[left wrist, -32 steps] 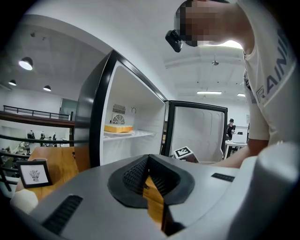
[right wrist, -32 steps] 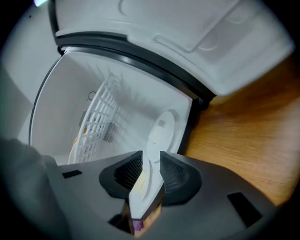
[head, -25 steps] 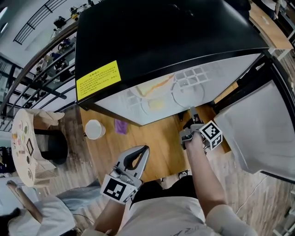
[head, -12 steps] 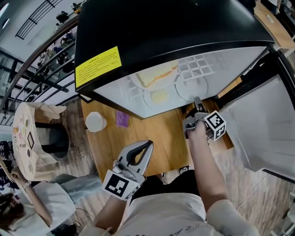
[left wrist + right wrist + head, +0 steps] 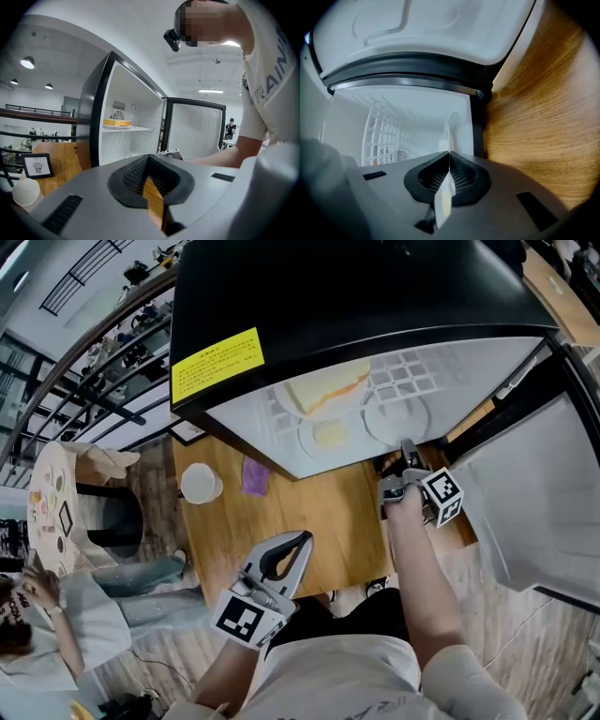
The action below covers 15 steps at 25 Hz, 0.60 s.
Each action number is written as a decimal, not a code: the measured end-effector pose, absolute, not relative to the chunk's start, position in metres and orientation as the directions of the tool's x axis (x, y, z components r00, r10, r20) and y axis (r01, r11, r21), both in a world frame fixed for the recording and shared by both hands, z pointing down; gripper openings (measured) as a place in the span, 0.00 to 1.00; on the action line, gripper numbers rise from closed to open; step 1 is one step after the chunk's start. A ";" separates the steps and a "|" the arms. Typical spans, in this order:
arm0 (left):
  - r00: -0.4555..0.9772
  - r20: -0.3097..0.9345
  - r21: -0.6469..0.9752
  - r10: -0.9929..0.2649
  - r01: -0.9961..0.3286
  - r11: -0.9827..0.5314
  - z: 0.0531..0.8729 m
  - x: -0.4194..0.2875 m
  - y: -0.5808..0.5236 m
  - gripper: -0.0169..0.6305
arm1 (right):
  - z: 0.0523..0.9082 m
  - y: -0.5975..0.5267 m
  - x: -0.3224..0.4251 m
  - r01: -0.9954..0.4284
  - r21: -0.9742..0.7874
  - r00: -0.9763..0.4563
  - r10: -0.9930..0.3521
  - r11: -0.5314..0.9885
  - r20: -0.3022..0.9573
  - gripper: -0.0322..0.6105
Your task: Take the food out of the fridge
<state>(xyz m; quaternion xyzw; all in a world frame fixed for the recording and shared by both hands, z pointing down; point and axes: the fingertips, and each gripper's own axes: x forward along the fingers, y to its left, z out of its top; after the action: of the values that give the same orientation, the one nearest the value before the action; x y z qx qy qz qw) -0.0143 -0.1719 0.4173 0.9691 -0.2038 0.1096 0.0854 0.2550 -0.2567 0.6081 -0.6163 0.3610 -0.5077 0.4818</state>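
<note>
Food all inside fridge (image 5: 356, 296); nothing out yet. Sandwich (image 5: 328, 388) and small yellow piece (image 5: 328, 434) sit on fridge shelf. My right gripper (image 5: 407, 448) at fridge mouth, fingers just closed, seemingly pinching rim of plate (image 5: 398, 416). My left gripper (image 5: 298, 542) outside fridge, fingers together, empty. Every pull-out left to do.

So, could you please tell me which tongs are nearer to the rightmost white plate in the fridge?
Right. The right tongs reach into the fridge and appear closed on the near rim of the white plate; the left tongs hang over the wooden table, outside it.
</note>
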 end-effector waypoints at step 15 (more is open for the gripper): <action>0.916 0.207 0.124 -0.343 -0.373 -0.920 0.409 -0.019 -0.166 0.04 | 0.570 -0.203 0.234 0.033 -0.981 0.205 -0.960 -0.189 0.192 0.09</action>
<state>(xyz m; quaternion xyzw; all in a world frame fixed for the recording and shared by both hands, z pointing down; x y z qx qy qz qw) -0.0191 -0.1658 0.4085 0.9755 -0.1834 0.0910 0.0806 0.2335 -0.2032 0.5699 -0.5917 0.3916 -0.4943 0.5022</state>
